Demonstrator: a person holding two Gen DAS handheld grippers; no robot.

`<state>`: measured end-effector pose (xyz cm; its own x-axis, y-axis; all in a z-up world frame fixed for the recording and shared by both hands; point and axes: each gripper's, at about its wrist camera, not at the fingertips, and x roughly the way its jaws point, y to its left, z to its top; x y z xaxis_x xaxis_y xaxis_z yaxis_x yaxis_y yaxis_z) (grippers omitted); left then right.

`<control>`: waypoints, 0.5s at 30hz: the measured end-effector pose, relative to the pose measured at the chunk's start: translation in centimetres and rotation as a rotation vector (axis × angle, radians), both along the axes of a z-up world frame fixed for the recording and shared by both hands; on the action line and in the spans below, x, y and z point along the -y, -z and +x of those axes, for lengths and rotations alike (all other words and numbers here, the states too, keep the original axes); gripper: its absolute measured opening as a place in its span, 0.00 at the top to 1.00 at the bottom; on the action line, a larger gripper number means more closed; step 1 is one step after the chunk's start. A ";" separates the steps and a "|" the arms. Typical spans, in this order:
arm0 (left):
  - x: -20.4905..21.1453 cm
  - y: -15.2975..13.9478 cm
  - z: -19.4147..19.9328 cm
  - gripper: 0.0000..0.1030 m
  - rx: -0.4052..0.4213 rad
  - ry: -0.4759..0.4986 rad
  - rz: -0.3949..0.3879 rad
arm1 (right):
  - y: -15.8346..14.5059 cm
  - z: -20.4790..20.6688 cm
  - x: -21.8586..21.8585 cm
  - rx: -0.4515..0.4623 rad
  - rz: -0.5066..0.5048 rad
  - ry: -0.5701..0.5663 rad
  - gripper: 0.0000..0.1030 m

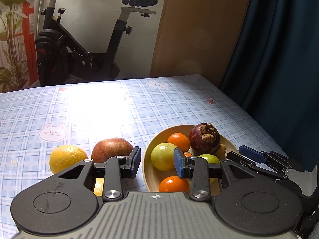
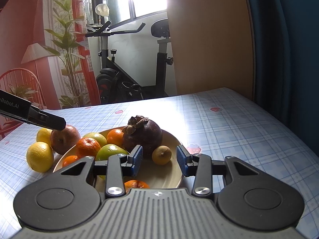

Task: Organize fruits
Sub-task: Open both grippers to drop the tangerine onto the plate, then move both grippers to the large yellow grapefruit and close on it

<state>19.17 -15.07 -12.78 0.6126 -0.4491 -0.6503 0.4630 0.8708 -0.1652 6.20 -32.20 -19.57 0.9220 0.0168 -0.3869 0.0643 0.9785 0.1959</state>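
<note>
Bowl [image 1: 148,171] just R of left claw [image 1: 157,162]

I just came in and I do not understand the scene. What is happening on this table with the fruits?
A person is sorting fruit with a gripper in each hand. Both the left gripper and the right gripper are open and hold nothing. The bowl on the table already has oranges, green fruits and a mangosteen. Two lemons and a reddish fruit lie beside it on the tablecloth.
</note>
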 end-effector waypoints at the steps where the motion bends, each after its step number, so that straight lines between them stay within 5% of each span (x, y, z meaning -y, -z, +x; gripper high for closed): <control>1: -0.4 0.0 0.2 0.63 -0.005 -0.011 -0.007 | 0.0 0.0 0.1 0.004 0.001 0.001 0.60; 15: -7.6 -1.2 1.7 0.63 -0.028 -0.170 -0.061 | -0.7 -0.8 -0.4 -0.023 0.066 0.051 0.59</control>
<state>20.85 -7.45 -11.60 0.6651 -0.3798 -0.6430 0.3042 0.9241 -0.2312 5.42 -31.77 -18.85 0.9132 -0.0042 -0.4076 0.1194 0.9588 0.2576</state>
